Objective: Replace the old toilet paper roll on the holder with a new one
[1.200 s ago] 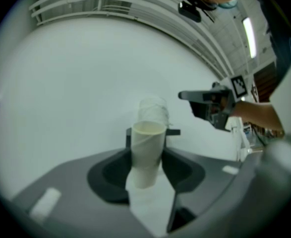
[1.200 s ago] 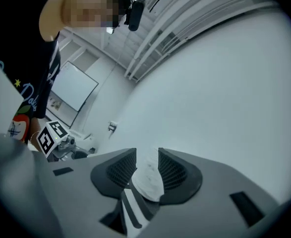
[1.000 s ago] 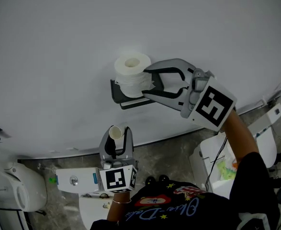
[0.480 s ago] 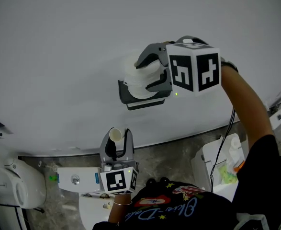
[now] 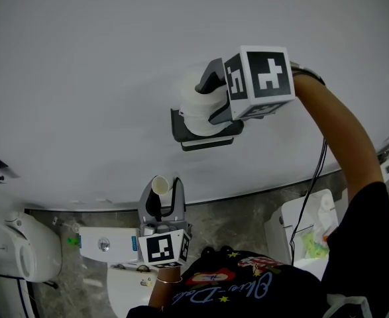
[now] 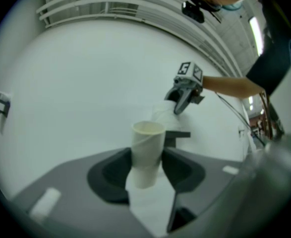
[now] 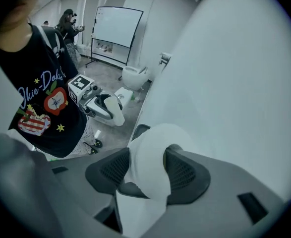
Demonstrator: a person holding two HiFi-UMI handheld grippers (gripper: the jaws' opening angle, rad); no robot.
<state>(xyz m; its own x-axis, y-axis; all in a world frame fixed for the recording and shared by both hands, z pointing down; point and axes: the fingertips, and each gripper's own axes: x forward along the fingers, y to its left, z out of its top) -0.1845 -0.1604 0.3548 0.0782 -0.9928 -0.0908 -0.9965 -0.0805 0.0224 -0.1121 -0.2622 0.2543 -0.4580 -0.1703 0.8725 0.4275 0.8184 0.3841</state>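
A full white toilet paper roll (image 5: 195, 103) stands on end over the dark holder (image 5: 207, 138) on the wall. My right gripper (image 5: 207, 97) reaches steeply down from above with the roll between its jaws. Those jaws have just been opening wider, and in the right gripper view both pads (image 7: 185, 175) still touch the roll (image 7: 147, 165). Lower down, my left gripper (image 5: 165, 192) points level and is shut on an empty cardboard tube (image 5: 159, 184). The tube (image 6: 146, 150) stands upright between the jaws, with a strip of white paper hanging under it.
A plain white wall (image 5: 81, 78) fills most of the head view. A toilet (image 5: 15, 257) sits at the lower left, a white box (image 5: 105, 247) beside my left gripper, and a white bin with a bag (image 5: 310, 227) at the lower right. A whiteboard (image 7: 116, 33) stands far behind.
My right gripper has swung from beside the roll to above it and tipped steeply down, and its marker cube now covers the roll's right side. The left gripper has kept still.
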